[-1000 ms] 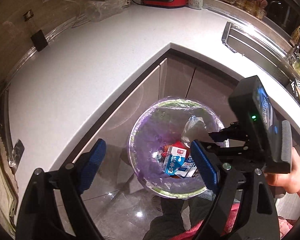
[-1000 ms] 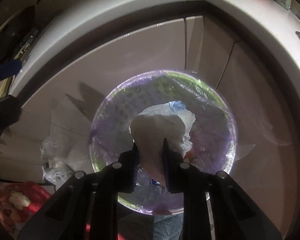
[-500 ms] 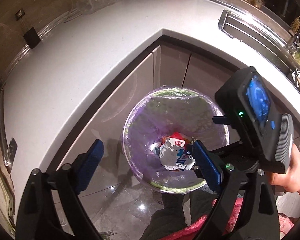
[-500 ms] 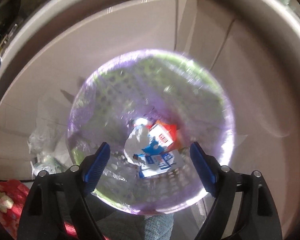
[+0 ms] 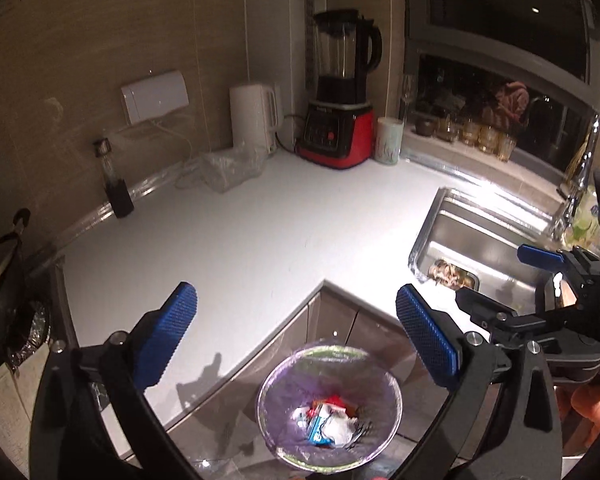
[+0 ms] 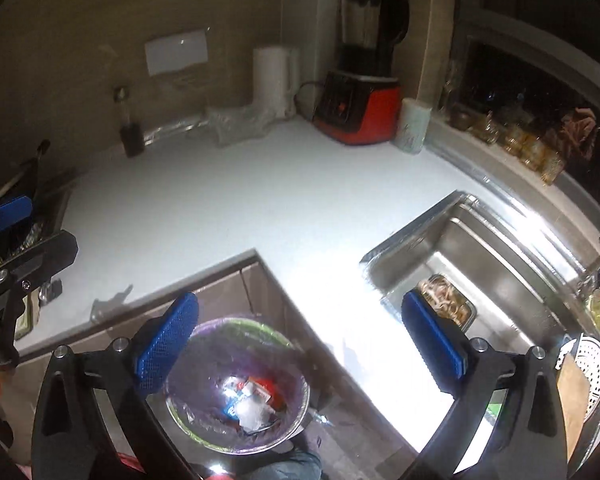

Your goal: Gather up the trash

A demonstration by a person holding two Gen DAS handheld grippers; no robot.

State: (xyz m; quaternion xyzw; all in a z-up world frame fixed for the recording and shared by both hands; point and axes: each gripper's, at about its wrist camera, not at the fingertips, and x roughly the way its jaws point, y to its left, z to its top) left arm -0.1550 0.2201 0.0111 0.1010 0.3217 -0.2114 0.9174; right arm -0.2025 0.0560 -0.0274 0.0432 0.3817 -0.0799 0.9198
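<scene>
White countertop (image 5: pixel 236 248) corner overhangs trash bin (image 5: pixel 329 408); both hand-held grippers gape.

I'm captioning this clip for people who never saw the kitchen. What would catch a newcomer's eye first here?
The red blender in the far corner of the white countertop stands out first. Next comes the purple-lined trash bin on the floor below the counter's inner corner, with cartons and crumpled paper inside. The left gripper and right gripper frame it, jaws wide open and empty, with the steel sink gleaming to the right.
</scene>
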